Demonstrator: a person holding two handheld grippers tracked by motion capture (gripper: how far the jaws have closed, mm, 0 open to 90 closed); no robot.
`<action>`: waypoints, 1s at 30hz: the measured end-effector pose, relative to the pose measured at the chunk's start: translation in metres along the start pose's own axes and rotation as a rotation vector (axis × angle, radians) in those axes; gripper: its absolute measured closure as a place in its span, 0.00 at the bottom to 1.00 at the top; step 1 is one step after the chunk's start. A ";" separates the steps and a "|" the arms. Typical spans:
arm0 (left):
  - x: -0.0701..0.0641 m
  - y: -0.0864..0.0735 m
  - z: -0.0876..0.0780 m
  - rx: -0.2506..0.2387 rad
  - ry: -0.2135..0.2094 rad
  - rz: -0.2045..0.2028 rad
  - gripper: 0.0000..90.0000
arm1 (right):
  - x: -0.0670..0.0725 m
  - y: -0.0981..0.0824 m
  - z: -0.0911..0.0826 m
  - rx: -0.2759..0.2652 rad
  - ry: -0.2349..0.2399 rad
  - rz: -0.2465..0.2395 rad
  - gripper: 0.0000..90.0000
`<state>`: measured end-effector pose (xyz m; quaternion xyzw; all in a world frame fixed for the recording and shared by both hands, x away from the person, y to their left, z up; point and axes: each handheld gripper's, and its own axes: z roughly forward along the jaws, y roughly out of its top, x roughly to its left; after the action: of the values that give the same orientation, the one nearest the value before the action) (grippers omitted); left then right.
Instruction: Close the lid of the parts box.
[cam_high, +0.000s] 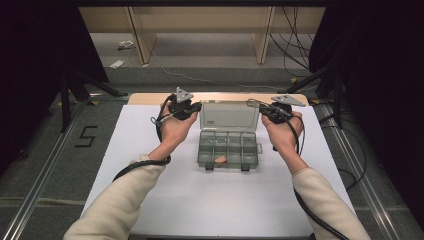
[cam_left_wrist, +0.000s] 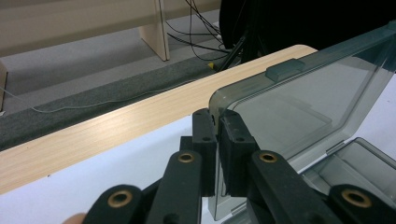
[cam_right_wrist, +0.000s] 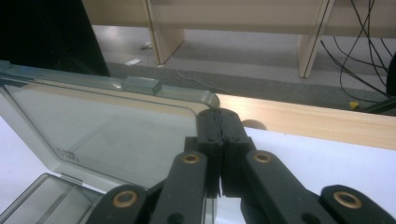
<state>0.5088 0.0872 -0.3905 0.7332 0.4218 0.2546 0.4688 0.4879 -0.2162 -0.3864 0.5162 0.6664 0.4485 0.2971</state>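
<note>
We see a smoky, see-through plastic organizer box (cam_high: 228, 149) lying on the white sheet of the desk (cam_high: 150, 195), its lid (cam_high: 229, 116) standing upright behind a base split into small compartments. One small orange piece (cam_high: 220, 159) sits in a front compartment of the box. At the lid's left edge, our left gripper (cam_left_wrist: 217, 122) is clamped on the lid's rim, the jaws nearly together. At the lid's right edge, our right gripper (cam_right_wrist: 219, 122) pinches the rim likewise. Moulded lettering on the lid is too small to read. Left of the box, on the floor, black tape (cam_high: 86, 136) forms a "5".
</note>
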 end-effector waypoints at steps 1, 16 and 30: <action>0.000 0.000 0.000 -0.002 0.000 0.001 0.95 | 0.000 0.000 -0.001 0.001 0.000 -0.002 1.00; -0.006 -0.008 -0.011 -0.022 -0.005 0.038 0.94 | 0.003 -0.008 -0.013 -0.007 0.014 -0.026 1.00; -0.010 -0.015 -0.018 -0.033 -0.005 0.070 0.94 | 0.005 -0.014 -0.022 -0.015 0.019 -0.046 1.00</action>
<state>0.4845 0.0900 -0.3957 0.7403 0.3902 0.2759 0.4727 0.4616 -0.2186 -0.3895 0.4940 0.6775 0.4516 0.3050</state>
